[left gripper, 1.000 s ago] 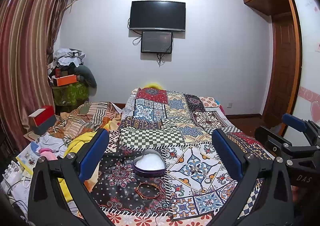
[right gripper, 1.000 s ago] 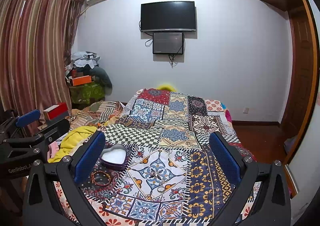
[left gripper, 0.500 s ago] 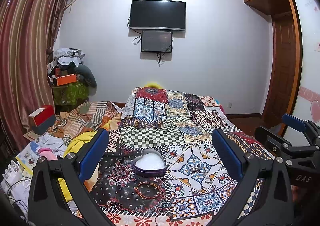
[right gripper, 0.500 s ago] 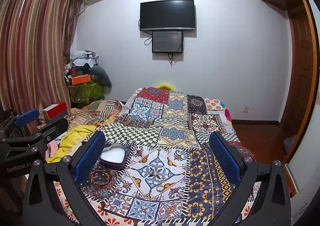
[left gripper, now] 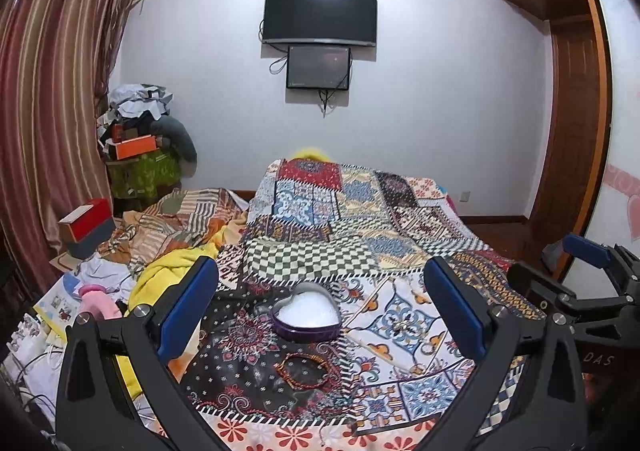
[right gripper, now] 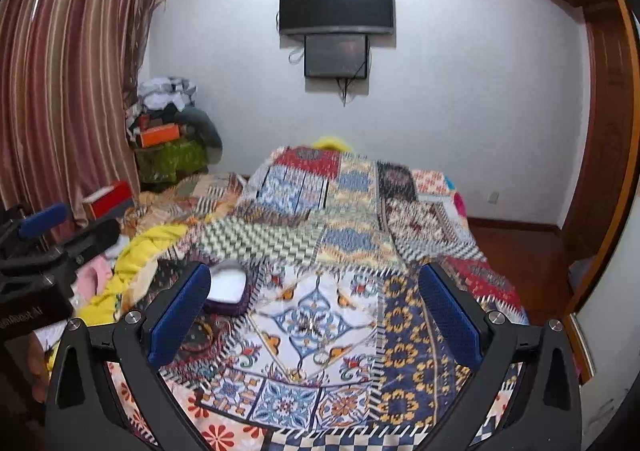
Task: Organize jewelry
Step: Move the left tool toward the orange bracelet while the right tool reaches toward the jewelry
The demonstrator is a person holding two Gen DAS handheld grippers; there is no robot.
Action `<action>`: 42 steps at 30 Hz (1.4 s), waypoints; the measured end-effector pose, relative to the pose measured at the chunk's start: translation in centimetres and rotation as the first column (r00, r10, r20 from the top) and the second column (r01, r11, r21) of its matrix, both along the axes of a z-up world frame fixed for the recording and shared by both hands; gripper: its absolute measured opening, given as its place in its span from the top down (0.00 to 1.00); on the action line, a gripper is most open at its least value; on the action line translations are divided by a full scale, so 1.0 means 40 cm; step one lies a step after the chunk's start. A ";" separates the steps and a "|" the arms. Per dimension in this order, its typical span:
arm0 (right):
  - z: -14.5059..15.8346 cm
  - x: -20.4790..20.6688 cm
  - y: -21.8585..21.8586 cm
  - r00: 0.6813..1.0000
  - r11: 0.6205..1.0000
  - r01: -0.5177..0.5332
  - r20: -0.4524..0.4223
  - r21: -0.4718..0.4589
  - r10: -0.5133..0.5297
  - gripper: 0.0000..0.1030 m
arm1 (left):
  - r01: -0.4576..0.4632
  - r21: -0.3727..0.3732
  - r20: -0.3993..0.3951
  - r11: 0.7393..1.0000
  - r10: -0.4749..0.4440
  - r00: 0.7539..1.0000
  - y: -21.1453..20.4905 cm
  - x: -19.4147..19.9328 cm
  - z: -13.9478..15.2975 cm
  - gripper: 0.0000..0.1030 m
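**On the patchwork bed: both tongs spread, jewelry untouched**

At the near end of the quilt [left gripper: 360, 243], lower centre of the left wrist view, sits an open heart-shaped tin [left gripper: 306, 315], white inside, apparently nothing in it. Just below it in frame lies a reddish beaded bracelet [left gripper: 302, 369] on the dark floral patch. Right of centre, on the pale blue-and-white patch, a small ring-like piece [left gripper: 427, 349]; too small to be sure what it is.

Left gripper [left gripper: 320, 311]: blue pads spread wide, nothing between them, held above the bed and framing tin and bracelet. Right gripper [right gripper: 316, 315]: likewise spread and empty, aimed at the pale patch; a small ring [right gripper: 320, 358] and a tiny gold bit [right gripper: 295, 373] show lower centre. In that view the tin [right gripper: 228, 287] sits at centre left, part hidden behind the left pad. The right wrist picture is smeared, so that hand is probably moving.

Judgement: nothing is yet in the tin; pickup has not begun.

Risks from here:
- Busy quilt pattern camouflages the small pieces; a pinch could land on printed motif, or grab cloth along with the ring.
- Soft bedding gives under pressure; pushing down may sink a ring into a fold or tip the tin.
- Beaded loop is limp; pinched on one side it will dangle and may snag the tin's rim.
- A fast, blurred approach raises the odds of flicking a light piece off the near edge.
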State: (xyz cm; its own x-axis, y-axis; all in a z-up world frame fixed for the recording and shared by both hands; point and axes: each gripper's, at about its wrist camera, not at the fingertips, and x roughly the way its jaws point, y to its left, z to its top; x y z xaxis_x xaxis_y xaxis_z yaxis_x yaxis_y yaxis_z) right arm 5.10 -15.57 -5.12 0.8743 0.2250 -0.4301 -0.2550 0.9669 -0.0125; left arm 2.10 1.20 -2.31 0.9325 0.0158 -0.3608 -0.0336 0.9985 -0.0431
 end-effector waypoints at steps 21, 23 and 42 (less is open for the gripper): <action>-0.280 0.131 0.104 0.917 0.982 -0.174 -0.375 -0.068 0.136 0.07 | -0.047 0.018 -0.399 0.999 0.051 0.915 0.113 0.136 -0.310 0.00; -0.299 0.143 0.120 0.896 0.978 -0.203 -0.412 -0.050 0.165 0.16 | -0.043 0.012 -0.424 0.999 0.044 0.905 0.120 0.145 -0.329 0.05; -0.407 0.180 0.211 0.794 0.951 -0.309 -0.548 0.013 0.265 0.48 | 0.001 -0.063 -0.548 0.998 -0.036 0.836 0.136 0.202 -0.449 0.07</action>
